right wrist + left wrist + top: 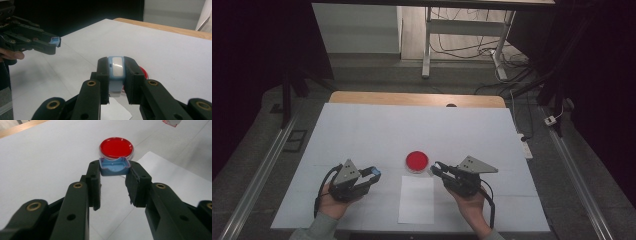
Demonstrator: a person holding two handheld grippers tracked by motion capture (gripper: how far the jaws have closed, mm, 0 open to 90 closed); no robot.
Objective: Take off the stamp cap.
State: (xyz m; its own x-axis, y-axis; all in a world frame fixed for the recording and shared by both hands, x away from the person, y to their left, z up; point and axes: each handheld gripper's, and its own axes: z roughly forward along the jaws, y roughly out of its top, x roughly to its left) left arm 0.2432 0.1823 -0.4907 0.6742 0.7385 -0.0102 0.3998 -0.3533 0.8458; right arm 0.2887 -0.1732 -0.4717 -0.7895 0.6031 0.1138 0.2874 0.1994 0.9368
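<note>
A red dish (417, 161), pale blue cap (114, 166), blue-and-white case (116, 67), white sheet (417, 200), black grippers

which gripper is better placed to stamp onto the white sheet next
Probably the right gripper: it holds the blue stamp body, while the left gripper holds only its blue cap.

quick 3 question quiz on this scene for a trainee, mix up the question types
1. True or false: the left gripper is shut on a small blue cap.
2. What does the right gripper hold? A) a red dish B) a blue and white piece C) a sheet of paper
3. Which thing lies on the table between the two grippers in the high view, just beyond the white paper sheet?

Key
1. True: both pads press on its sides.
2. B: the blue and white piece sits clamped between the jaws.
3. The round red dish.
</note>
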